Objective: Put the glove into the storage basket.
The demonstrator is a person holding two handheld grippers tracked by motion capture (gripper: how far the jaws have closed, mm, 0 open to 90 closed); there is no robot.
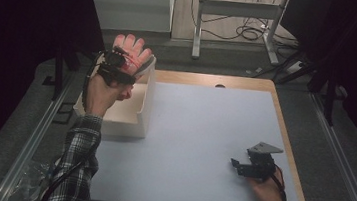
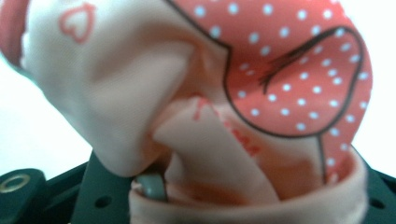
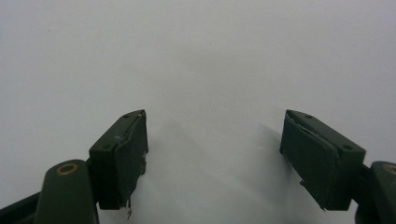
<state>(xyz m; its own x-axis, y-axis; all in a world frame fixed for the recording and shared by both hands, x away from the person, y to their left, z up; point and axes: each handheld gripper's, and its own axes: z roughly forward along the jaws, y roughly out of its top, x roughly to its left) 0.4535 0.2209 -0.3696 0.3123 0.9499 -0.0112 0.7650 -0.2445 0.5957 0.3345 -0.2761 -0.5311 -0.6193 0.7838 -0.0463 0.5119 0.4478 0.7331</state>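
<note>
A soft pink cloth piece (image 1: 130, 49) with a red white-dotted patch and a small heart print (image 2: 289, 70) is held up over the far end of a white open box (image 1: 139, 119) at the table's left. My left gripper (image 1: 118, 64) is shut on it, and the fabric bunches between the black jaws and hides their tips in the left gripper view. Its lobes stick up above the hand like fingers. At the right front of the pale table (image 1: 198, 133), my right gripper (image 1: 236, 167) rests low with its jaws wide apart over bare surface (image 3: 212, 140), holding nothing.
The box stands against the table's left edge with its tall wall (image 1: 150, 85) toward the middle. A wooden rim (image 1: 284, 126) runs along the right and far sides. Beyond the table are metal desk legs (image 1: 198, 27) and cables (image 1: 249, 32) on the floor.
</note>
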